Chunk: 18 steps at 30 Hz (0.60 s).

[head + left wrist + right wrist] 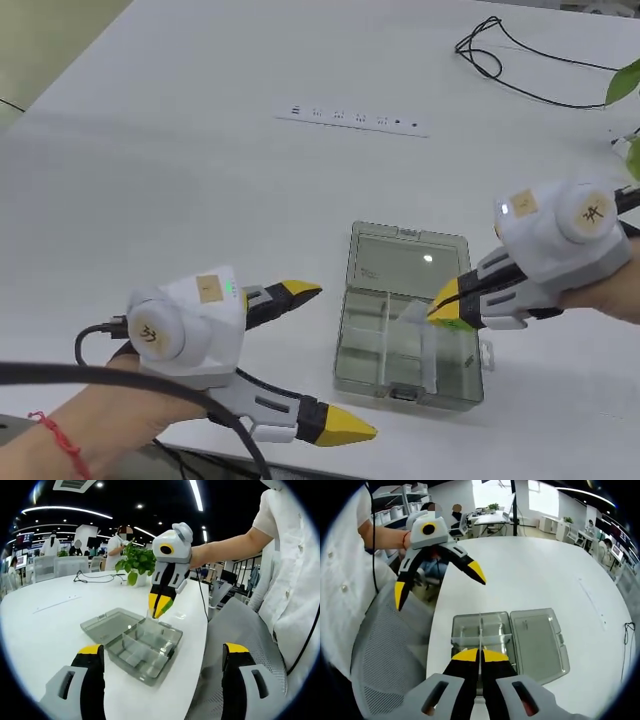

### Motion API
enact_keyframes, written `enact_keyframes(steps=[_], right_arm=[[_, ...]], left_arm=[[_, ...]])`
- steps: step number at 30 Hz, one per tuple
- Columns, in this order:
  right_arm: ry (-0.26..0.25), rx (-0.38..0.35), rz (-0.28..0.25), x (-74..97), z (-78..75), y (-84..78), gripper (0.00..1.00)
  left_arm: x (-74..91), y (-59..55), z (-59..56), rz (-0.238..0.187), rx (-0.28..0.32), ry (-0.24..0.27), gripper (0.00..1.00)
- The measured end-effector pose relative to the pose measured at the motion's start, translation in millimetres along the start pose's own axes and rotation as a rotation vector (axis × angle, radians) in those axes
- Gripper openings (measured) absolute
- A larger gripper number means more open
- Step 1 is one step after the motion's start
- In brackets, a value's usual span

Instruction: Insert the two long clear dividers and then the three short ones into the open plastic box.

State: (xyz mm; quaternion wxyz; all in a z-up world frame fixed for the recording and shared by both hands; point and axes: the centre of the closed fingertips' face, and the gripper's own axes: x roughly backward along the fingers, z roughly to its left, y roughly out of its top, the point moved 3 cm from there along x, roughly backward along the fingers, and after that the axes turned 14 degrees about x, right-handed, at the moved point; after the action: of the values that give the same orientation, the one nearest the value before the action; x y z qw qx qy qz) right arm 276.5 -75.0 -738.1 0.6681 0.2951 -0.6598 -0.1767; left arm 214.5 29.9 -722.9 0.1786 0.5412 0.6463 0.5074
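Open ground: the table [180, 180] to the left of the box [370, 386] and beyond it lies bare, so you pass freely there.
Obstacles: your right gripper [440, 305], clamped on a clear divider [428, 345], stands over the box's right side. Fitted dividers [385, 335] cross the left compartments. The lid [410, 262] lies flat behind. Your left gripper [335, 361], jaws spread, flanks the near-left corner.
Far off: power strip [350, 117], cable [500, 60].

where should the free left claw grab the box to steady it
Probably the box's left side wall, the one nearest the open left claw: it stands thin and upright, so straddle it from above, clear of the divider in the right claw.
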Motion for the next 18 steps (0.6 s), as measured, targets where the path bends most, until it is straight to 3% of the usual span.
enact_keyframes(steps=[11,18], right_arm=[[0.000,-0.016,0.001,-1.6,-0.7,-4.0,0.02],[0.001,0.014,0.006,-2.8,3.5,-1.1,0.02]], left_arm=[[-0.4,-2.7,1.2,-0.002,0.009,-0.002,1.00],[-1.3,-2.6,0.8,-0.001,0.009,-0.006,1.00]])
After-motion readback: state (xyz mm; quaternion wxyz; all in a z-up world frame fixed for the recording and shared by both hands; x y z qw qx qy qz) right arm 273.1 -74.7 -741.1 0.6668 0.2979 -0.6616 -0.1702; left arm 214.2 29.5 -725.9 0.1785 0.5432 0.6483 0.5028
